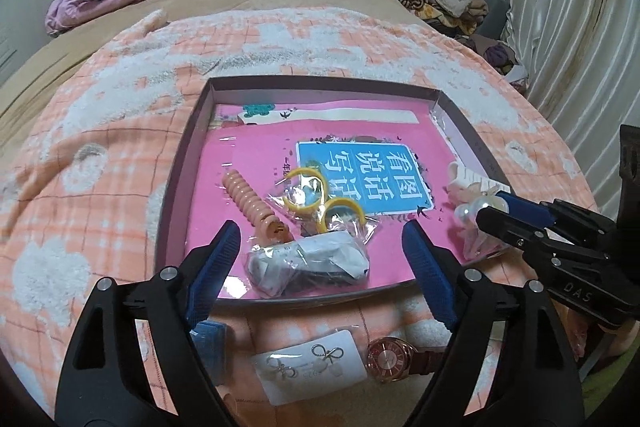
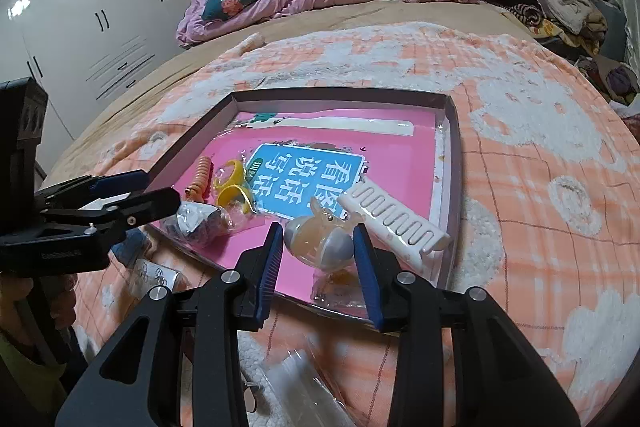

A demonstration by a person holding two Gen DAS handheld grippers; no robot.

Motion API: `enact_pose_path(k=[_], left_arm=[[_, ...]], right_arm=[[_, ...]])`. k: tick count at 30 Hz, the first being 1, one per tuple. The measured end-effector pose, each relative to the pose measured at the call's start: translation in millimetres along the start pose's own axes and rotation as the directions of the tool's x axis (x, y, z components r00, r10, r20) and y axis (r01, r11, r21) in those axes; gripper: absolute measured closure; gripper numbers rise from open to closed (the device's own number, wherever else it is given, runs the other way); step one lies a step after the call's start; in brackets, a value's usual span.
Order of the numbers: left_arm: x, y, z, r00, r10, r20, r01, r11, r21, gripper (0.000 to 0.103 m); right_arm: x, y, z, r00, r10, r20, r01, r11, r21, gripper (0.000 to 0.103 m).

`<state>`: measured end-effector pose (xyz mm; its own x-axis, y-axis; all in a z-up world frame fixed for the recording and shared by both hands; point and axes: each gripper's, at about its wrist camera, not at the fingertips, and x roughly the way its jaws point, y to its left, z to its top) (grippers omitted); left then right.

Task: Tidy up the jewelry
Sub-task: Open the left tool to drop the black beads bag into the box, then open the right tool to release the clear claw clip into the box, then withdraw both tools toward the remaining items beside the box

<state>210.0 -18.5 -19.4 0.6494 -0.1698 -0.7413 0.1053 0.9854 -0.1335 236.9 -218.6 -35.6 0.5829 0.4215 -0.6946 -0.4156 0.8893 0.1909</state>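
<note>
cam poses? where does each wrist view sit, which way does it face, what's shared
Left wrist: rides the left tongs, looking forward over the tray's near edge toward the headboard; own open fingers frame a wrapped bundle; the right tongs enter from the right.
Right wrist: rides the right tongs, facing the same way from further right; own fingers straddle a pearly hair clip; the left tongs and hand show at left.
Shared: tray, pink book, yellow earrings, coil hair tie.

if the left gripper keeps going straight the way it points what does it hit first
Most likely the clear plastic bag with the white and dark bundle, lying in the box between the open left gripper's fingertips. Behind it lie the bagged yellow hoop earrings. Depth is hard to judge here.
</note>
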Motion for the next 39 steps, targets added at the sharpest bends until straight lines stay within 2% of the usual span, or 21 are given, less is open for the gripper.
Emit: enact_pose_path(k=[4, 7, 9, 11, 18, 21, 26, 39], left_arm=[[-4.5, 6.2, -0.2, 1.000, 0.007, 0.007, -0.006, 1.000, -0.018, 0.028], [-9.9, 10.6, -0.8, 1.000, 0.010, 0.014, -0.009, 0.999, -0.037, 0.027], [-13.8, 13.1, -1.1, 1.000, 0.012, 0.018, -0.011, 0.999, -0.049, 0.027], [-17.2, 14.4, -0.8, 1.000, 0.011, 0.022, -0.009, 0.998, -0.057, 0.027], [-30.9, 17.3, 0.0, 0.999, 0.022, 0.041, -0.019, 0.997, -0.080, 0.023], [-37.3, 19.9, 0.2, 0.999, 0.014, 0.045, -0.010, 0.995, -0.101, 0.023], [-50.7, 19.3, 3.3, 0.998, 0.020, 0.065, -0.013, 0.994, -0.111, 0.010], [-86.9, 15.0, 3.5, 0.992, 0.042, 0.119, -0.029, 0.994, -0.108, 0.009]], right_arm=[[-3.8, -1.6, 1.6, 1.000, 0.003, 0.011, -0.003, 1.000, 0.008, 0.067], [-8.5, -2.2, 2.9, 1.000, 0.007, 0.023, -0.007, 1.000, 0.012, 0.060], [-11.7, -2.4, 3.5, 1.000, 0.008, 0.030, -0.008, 1.000, 0.014, 0.059], [-15.5, -2.6, 4.4, 0.999, 0.011, 0.039, -0.011, 1.000, 0.017, 0.053], [-29.6, -4.1, 8.3, 0.997, 0.009, 0.078, -0.011, 1.000, 0.026, 0.043], [-36.9, -4.4, 10.1, 0.995, 0.007, 0.097, -0.010, 0.999, 0.031, 0.033], [-53.9, -3.5, 12.5, 0.990, -0.002, 0.138, -0.003, 0.999, 0.035, 0.019], [-105.4, 4.3, 10.4, 0.974, -0.004, 0.228, -0.010, 0.998, 0.062, 0.016]])
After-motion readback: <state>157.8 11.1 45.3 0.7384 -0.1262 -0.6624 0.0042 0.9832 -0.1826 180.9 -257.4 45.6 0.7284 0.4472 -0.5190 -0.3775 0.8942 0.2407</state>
